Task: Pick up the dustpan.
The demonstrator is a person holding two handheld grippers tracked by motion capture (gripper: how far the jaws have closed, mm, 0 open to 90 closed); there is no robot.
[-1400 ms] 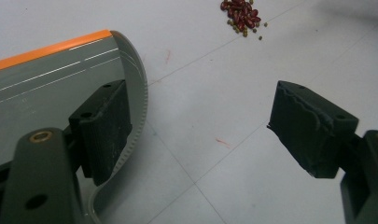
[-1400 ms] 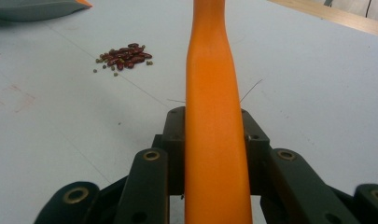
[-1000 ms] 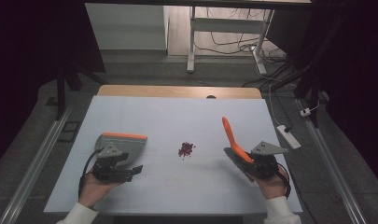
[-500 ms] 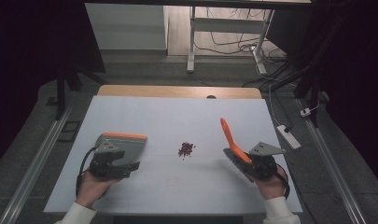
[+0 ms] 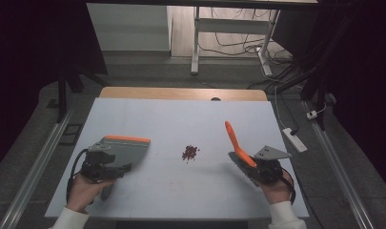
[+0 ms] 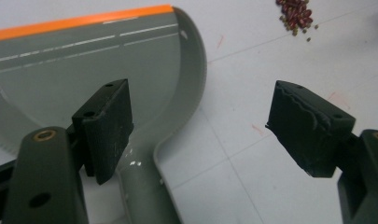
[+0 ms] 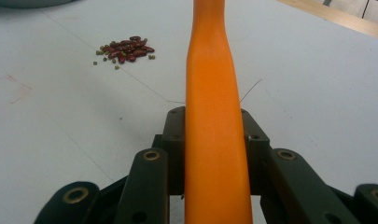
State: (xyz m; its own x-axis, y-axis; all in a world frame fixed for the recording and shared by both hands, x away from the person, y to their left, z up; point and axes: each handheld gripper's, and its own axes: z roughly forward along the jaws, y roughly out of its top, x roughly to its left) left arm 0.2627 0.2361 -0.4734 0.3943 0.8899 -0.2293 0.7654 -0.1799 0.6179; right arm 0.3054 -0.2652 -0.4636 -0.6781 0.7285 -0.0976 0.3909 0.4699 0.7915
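Dustpan [image 5: 126, 150]: grey plastic, orange strip along far lip, flat on bench [image 5: 181, 119] at left-front; faint pale lines across pan floor, toothed side rim, stubby grey handle pointing back toward person. In left tool view, handle [image 6: 144, 186] lying betw the two black pads, nearer the left one; contact w/ pads not clear. Left tool [image 5: 101, 166] set wide, right pad [image 6: 308, 126] well clear over bare bench.

Orange handle [image 5: 236, 140]: smooth, glossy, slightly waisted, rising at a tilt away from person, up & off bench. Clamped in right tool [image 5: 257, 169], pads tight on both sides of it (right tool view). Working end not visible, so brush or scoop: can't tell.

Beans [image 5: 190, 152]: small loose pile mid-bench, betw dustpan & orange handle, apart from both. Mostly dark red, a few smaller greenish ones at edges. Too small to count singly.

Count: 1 dustpan, 1 orange handle, 1 bean pile, 2 tools, 2 hands.

Bench top white, faint red marks near pile, wooden strip at far edge.
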